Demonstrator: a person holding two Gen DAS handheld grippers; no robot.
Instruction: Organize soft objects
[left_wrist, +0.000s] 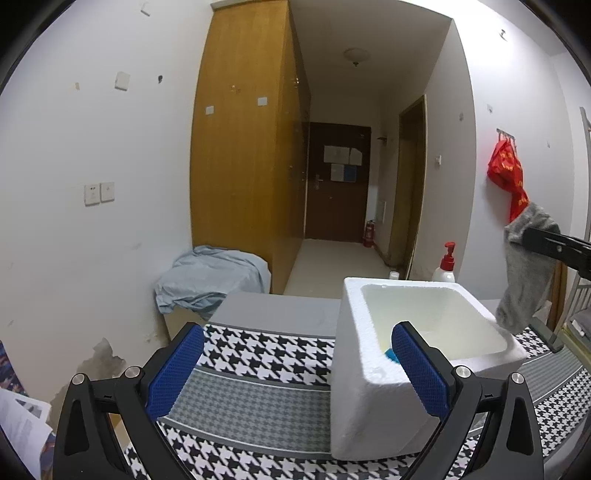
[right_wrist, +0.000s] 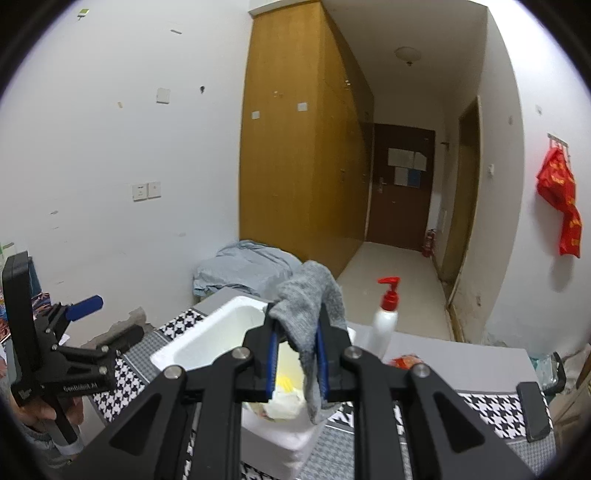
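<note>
1. I'm looking into a white-walled room with a tall wooden wardrobe (left_wrist: 243, 147) and a dark door (left_wrist: 338, 181) at the far end of a corridor, straight ahead of both sets of jaws.
2. Below my jaws lies a houndstooth cloth (left_wrist: 258, 354) in black, white and grey, spread over the work surface.
3. A white foam box (left_wrist: 369, 406) stands on that cloth, open at the top; its near corner sits between the left gripper's (left_wrist: 295, 369) jaws, which stand wide open and grip nothing.
4. My right gripper (right_wrist: 295, 354) has its jaws closed on a grey sock (right_wrist: 314, 314), which hangs over the box opening.
5. A white pump bottle (right_wrist: 384, 325) with a red top stands just beyond the box, to the right of the right jaws.
</note>
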